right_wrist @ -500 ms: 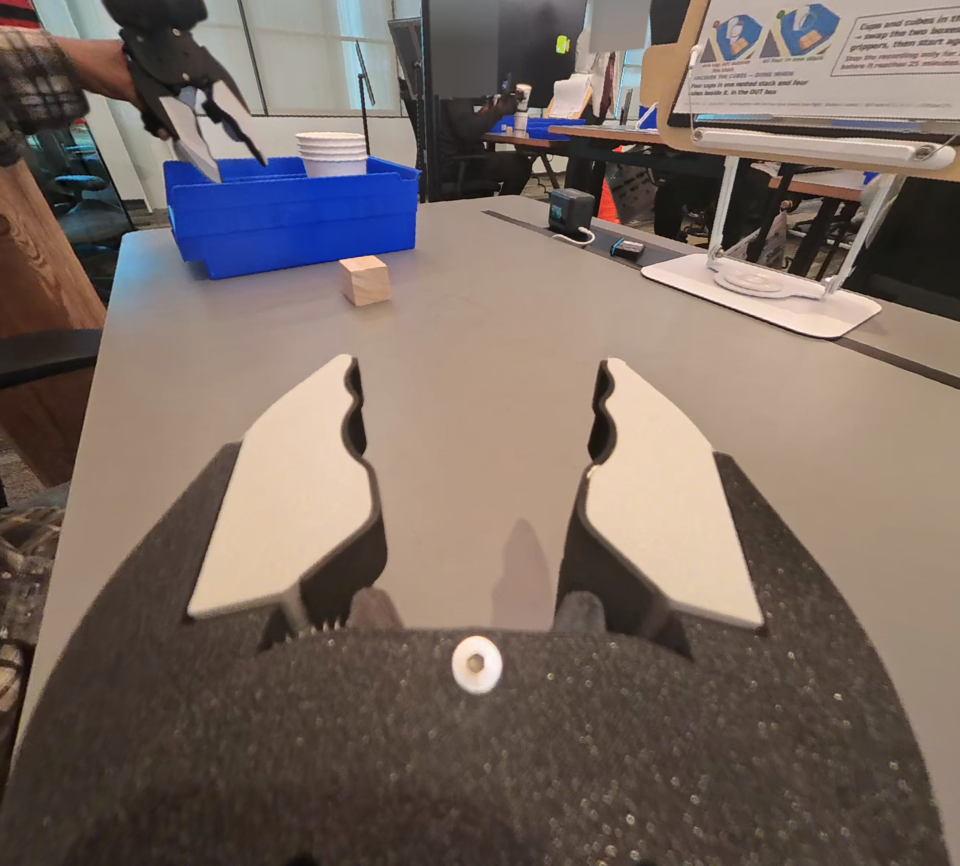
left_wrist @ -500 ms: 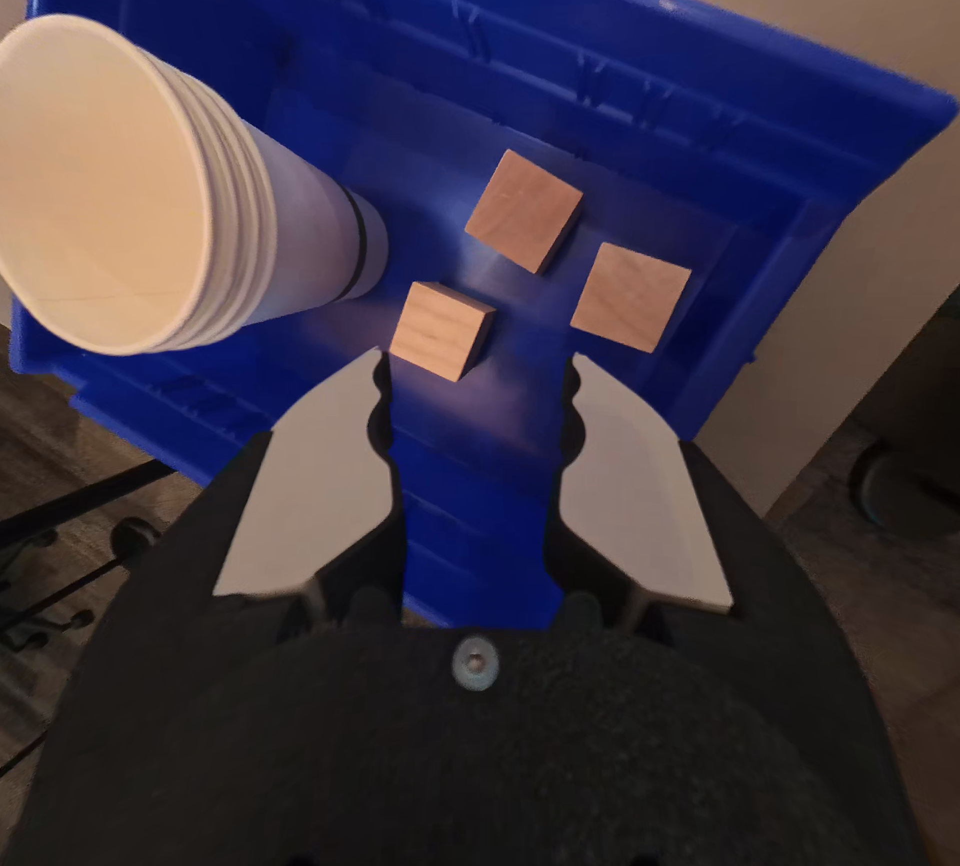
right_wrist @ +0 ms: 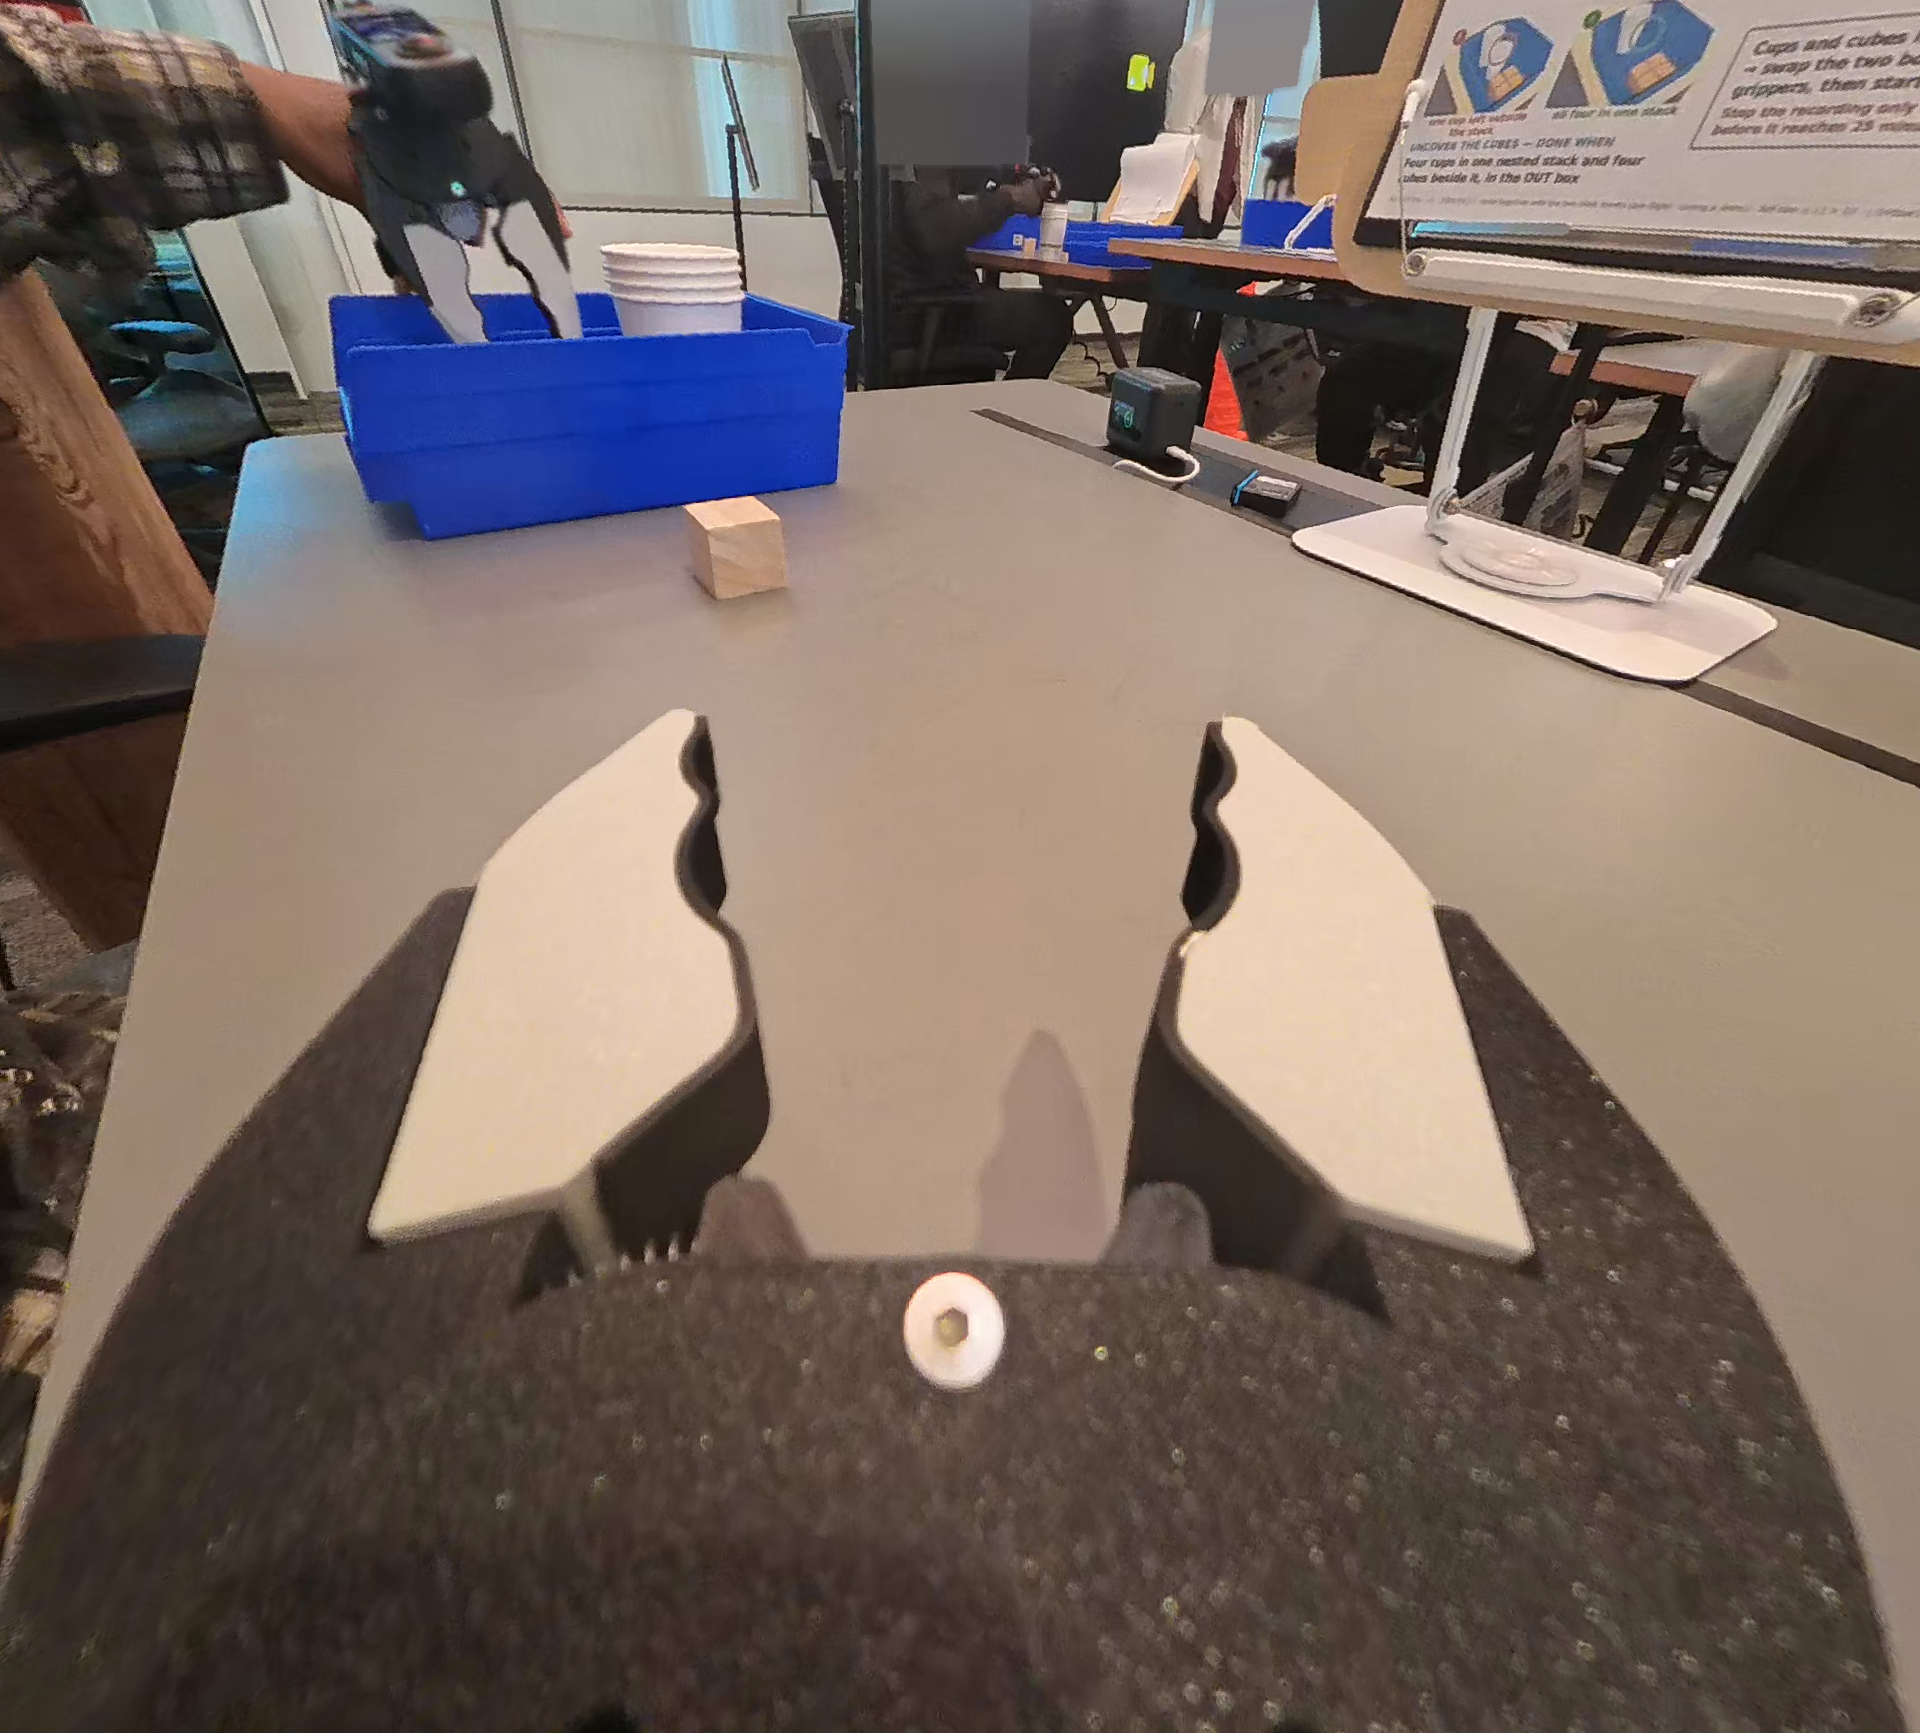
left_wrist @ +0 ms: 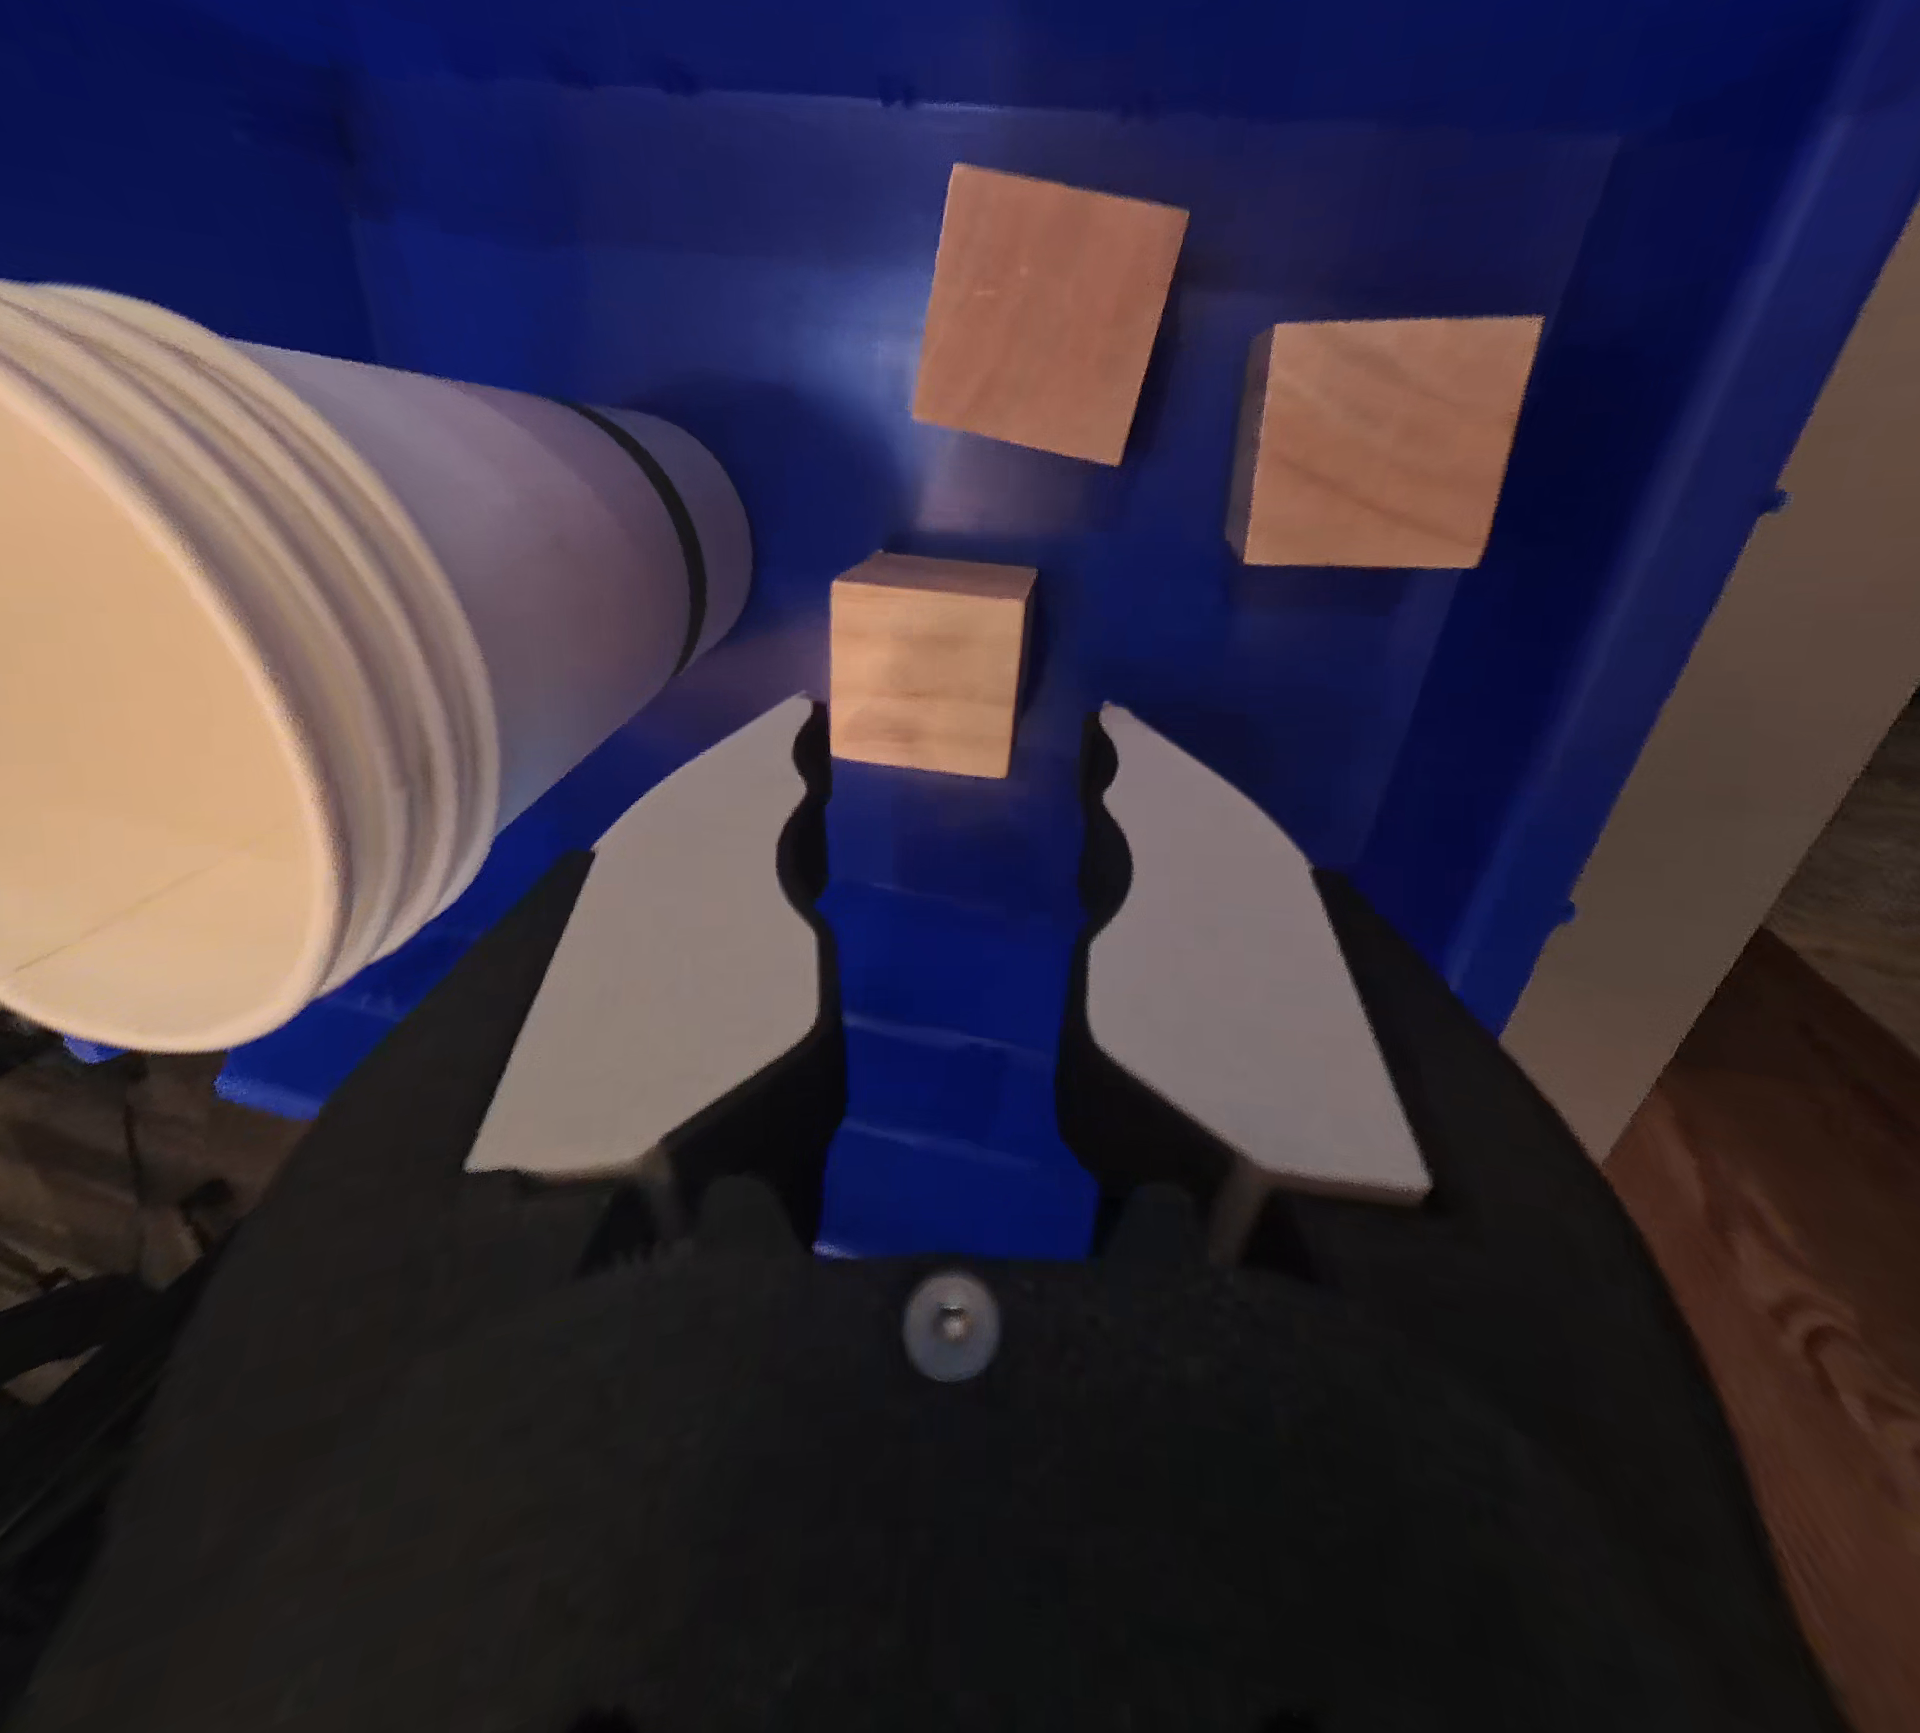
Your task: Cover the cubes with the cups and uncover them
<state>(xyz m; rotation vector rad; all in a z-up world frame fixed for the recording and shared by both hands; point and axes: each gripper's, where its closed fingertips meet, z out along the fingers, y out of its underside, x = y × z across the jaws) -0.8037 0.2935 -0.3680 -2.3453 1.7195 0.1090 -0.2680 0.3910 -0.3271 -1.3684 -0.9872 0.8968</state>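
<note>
In the left wrist view my left gripper (left_wrist: 951, 717) is open and empty, pointing down into a blue bin (left_wrist: 1714, 540). Three wooden cubes lie on the bin floor: the nearest cube (left_wrist: 930, 665) sits just beyond my fingertips, a second cube (left_wrist: 1049, 312) farther off, a third cube (left_wrist: 1382, 442) to the right. A nested stack of white paper cups (left_wrist: 343, 644) stands at the left of the bin. In the right wrist view my right gripper (right_wrist: 956, 727) is open and empty low over the grey table (right_wrist: 1039, 665). A lone wooden cube (right_wrist: 736, 545) stands before the bin (right_wrist: 592, 426). The left gripper (right_wrist: 499, 312) dips into it beside the cup stack (right_wrist: 673, 289).
A white stand holding an instruction board (right_wrist: 1538, 571) is at the table's right. A small black device with a cable (right_wrist: 1148, 416) lies at the back. A wooden panel (right_wrist: 73, 561) is at the left edge. A person's sleeved arm (right_wrist: 135, 125) holds the left gripper.
My left gripper has dropped lower into the bin and closer to the nearest cube, which now sits at its fingertips. The right gripper has barely moved.
</note>
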